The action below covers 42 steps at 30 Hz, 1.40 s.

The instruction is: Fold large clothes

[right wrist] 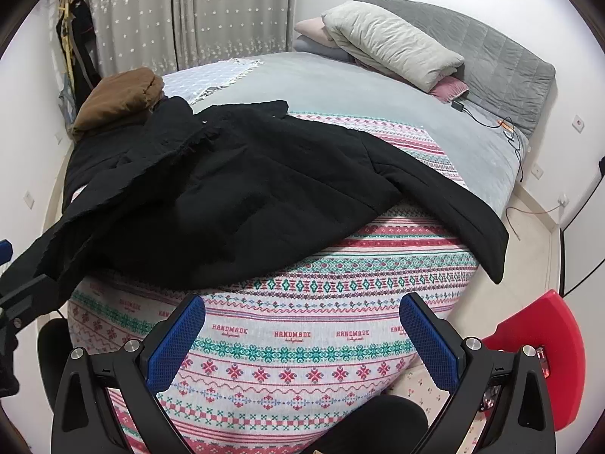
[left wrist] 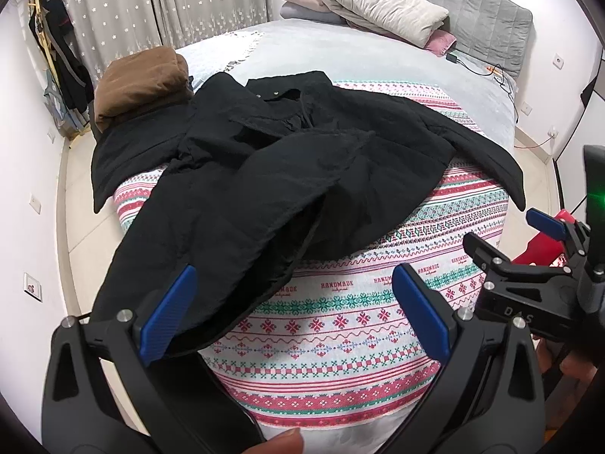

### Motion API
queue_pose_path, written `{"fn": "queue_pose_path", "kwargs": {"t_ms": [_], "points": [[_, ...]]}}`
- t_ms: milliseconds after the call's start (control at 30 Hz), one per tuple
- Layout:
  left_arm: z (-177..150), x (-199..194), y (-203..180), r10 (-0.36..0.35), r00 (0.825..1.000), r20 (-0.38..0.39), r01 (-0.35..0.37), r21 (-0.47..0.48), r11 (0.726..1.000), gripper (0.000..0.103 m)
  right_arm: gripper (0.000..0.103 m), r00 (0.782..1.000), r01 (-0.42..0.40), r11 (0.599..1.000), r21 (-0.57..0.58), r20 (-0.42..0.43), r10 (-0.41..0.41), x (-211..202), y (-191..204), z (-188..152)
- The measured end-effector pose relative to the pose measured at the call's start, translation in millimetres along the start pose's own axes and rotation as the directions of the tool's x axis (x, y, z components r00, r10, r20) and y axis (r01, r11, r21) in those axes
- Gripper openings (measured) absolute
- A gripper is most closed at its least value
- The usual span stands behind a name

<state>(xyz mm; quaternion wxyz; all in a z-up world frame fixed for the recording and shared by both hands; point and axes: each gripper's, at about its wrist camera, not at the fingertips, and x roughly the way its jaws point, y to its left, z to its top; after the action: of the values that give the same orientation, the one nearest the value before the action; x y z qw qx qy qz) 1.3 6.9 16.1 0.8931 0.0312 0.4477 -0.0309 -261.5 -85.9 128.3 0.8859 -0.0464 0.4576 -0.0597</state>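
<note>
Left gripper (left wrist: 295, 317): jaws spread wide, nothing between them. It hovers over the near edge of the bed (left wrist: 340, 378), at the near left corner. The left pad (left wrist: 168, 316) is just beside the coat's hem; contact cannot be told.

Right gripper (right wrist: 302, 340): jaws also spread, empty, over the striped blanket (right wrist: 283, 370) at the near edge, clear of the cloth.

Coat (left wrist: 280, 166): black, lying crumpled across the blanket. Collar toward the far left, near a brown bundle (left wrist: 141, 83). One sleeve (left wrist: 487, 162) runs to the right edge and hangs over it. The lower flap (left wrist: 196, 265) trails toward the near left corner and droops off the bed. Long axis runs from far left collar to near hem, slanted.

Judgement: the left gripper is nearer the coat; the hem lies directly ahead and left of it. The right gripper would have to reach forward and right for the sleeve.

Pillows (right wrist: 389, 41) at the far edge, well apart.
</note>
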Motion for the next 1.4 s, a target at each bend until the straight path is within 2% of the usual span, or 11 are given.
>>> {"fn": "queue_pose_path", "kwargs": {"t_ms": [233,333,500,533,633,767,900,1067,1133,1300,1400], "points": [[11.5,-8.5,13.1,-0.013,1.000,-0.001,0.013,0.029,0.999,0.102,0.103,0.999,0.030,0.998,-0.053,0.019,-0.029,2.9,5.2,8.8],[19.8,-6.3,22.1,-0.058,0.998,-0.031,0.060,0.048,0.997,0.102,0.103,1.000,0.017,0.997,-0.074,0.003,-0.017,7.9,7.8,13.7],[35.9,-7.5,39.3,-0.163,0.986,-0.041,0.167,0.112,0.980,0.102,0.103,0.995,-0.095,0.985,-0.147,-0.044,0.090,29.3,4.7,33.3],[38.8,-7.3,43.0,-0.171,0.984,-0.042,0.175,0.115,0.978,0.102,0.103,0.990,-0.126,0.978,-0.164,-0.079,0.115,35.4,2.0,37.2],[50.9,-5.2,55.8,-0.158,0.987,-0.035,0.162,0.119,0.980,0.102,0.103,0.969,-0.240,0.957,-0.163,-0.098,0.227,58.3,-9.8,57.4],[71.3,9.7,73.6,-0.106,0.994,-0.028,0.109,0.139,0.984,0.102,0.103,0.969,-0.242,0.950,-0.198,-0.091,0.227,88.2,-13.1,92.0],[88.2,41.6,91.1,-0.061,0.997,-0.055,0.068,0.129,0.989,0.102,0.103,0.941,-0.337,0.915,-0.222,-0.125,0.316,123.0,-10.4,132.4],[98.9,85.5,111.9,-0.069,0.992,-0.105,0.078,0.084,0.993,0.102,0.103,0.899,-0.427,0.876,-0.225,-0.206,0.385,173.0,-3.9,175.0],[99.3,96.9,117.3,-0.067,0.990,-0.125,0.076,0.068,0.995,0.102,0.103,0.883,-0.451,0.867,-0.211,-0.243,0.401,199.2,-4.1,192.5],[98.7,131.0,134.8,-0.050,0.982,-0.181,0.057,0.033,0.998,0.102,0.103,0.871,-0.458,0.863,-0.212,-0.299,0.389,262.3,2.6,231.3],[93.5,148.1,144.8,-0.039,0.976,-0.216,0.042,0.009,0.999,0.102,0.103,0.841,-0.499,0.844,-0.197,-0.348,0.415,301.1,9.8,247.3]]}}
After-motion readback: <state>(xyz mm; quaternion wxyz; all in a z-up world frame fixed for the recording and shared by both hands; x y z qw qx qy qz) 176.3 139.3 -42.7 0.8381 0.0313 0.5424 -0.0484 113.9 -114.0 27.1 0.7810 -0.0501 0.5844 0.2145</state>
